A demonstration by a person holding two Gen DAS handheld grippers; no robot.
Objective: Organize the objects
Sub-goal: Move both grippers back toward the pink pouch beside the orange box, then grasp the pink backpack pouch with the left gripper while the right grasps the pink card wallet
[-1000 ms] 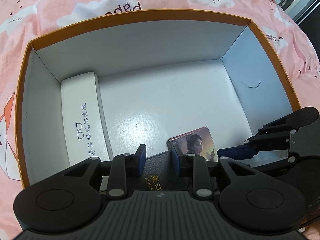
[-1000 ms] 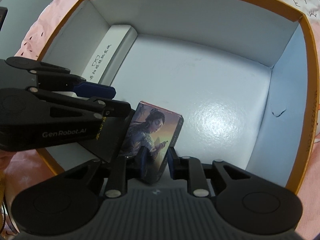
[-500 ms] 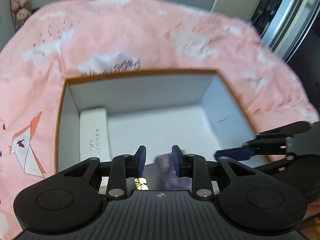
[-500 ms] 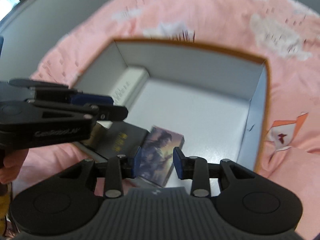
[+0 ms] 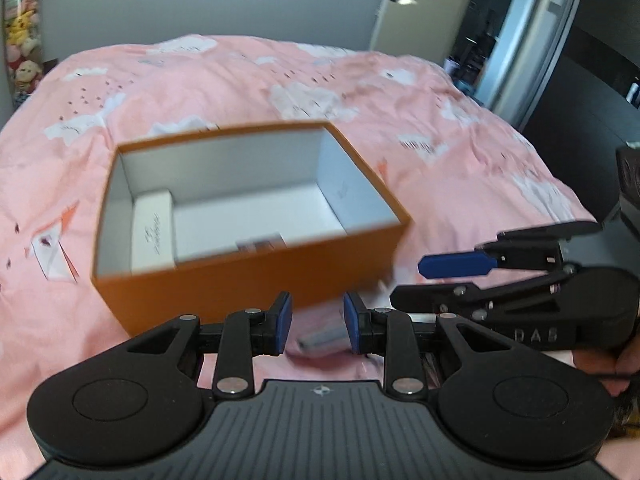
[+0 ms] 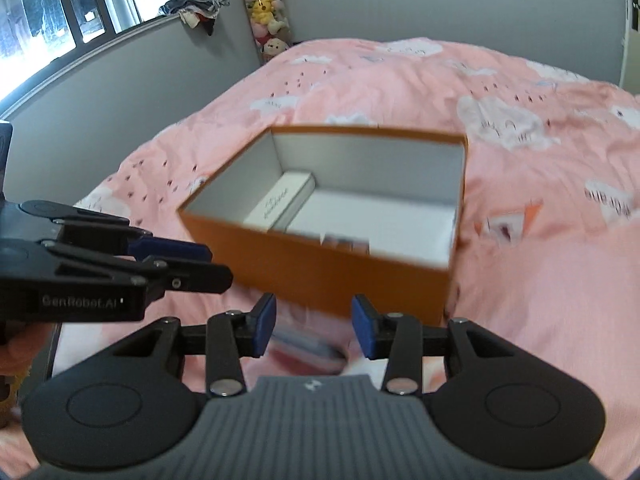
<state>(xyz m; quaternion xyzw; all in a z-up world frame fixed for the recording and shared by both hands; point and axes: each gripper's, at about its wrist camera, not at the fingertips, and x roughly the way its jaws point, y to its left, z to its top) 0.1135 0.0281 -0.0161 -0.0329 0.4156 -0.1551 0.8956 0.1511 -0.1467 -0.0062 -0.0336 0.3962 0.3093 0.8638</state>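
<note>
Your left hand-held gripper (image 5: 314, 323) and right hand-held gripper (image 6: 313, 330) both hang released, jaws parted around nothing, just near of the orange box (image 5: 248, 288). Motion blur smears the box's near wall, and that wall cuts off all but the top edge of a picture card (image 5: 260, 245) standing inside against it. A white case (image 5: 154, 232) lies along the box's left inner wall; its print is illegible. Between each pair of jaws blurred items (image 6: 308, 346) lie on the bed, too smeared to identify. The surface is a bed with a pink cloud-print duvet (image 6: 520, 120); grey walls, a window (image 6: 60, 20) at far left, hanging plush toys (image 6: 266, 8) and a door (image 5: 404, 0) enclose it.
</note>
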